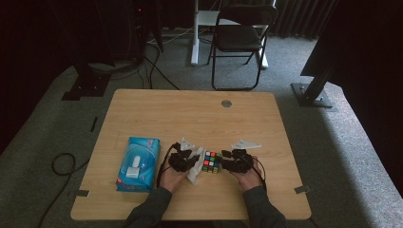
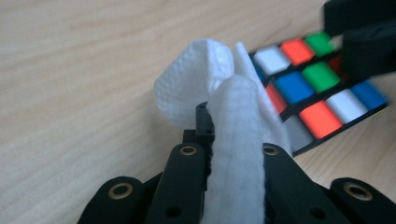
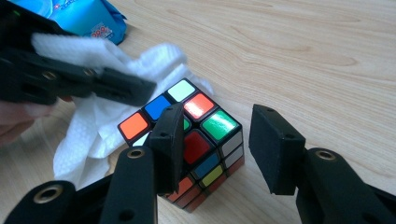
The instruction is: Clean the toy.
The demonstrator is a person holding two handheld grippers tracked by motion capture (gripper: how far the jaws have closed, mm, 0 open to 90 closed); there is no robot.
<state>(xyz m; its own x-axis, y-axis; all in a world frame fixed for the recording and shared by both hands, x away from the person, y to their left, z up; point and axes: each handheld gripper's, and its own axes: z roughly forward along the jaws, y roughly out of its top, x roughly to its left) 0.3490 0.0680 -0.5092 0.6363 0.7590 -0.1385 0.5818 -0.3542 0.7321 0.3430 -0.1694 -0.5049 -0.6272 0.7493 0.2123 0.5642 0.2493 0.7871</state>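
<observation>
1. The left claw (image 2: 233, 140) is clenching a white tissue (image 2: 219, 107) between its jaws; the tissue is bulging out past the tips and pressing against the side of the cube (image 2: 322, 88), which suggests wiping.
2. The right claw (image 3: 219, 149) is standing released, its jaws spread with one pad in front of the cube (image 3: 196, 140) and the other off to the side. It is probably straddling the cube to steady it, though it is not gripping yet and I cannot tell whether a pad is touching.
3. The cube is sitting on the table (image 1: 190, 114) between the two claws, near the front edge and roughly central, in the high view at (image 1: 212, 161).
4. The tissue is trailing down from the left claw (image 1: 183, 160) onto the table beside the cube, so loose folds could be dragging as the claw is moving.
5. A blue tissue pack (image 1: 139, 164) is lying just left of the left hand (image 1: 173, 178), limiting sweep that way.
6. The right claw (image 1: 237, 160) is facing open wood to its right, and the table's far half is lying bare except for a small round grommet (image 1: 226, 103), giving ample room to push forward.
</observation>
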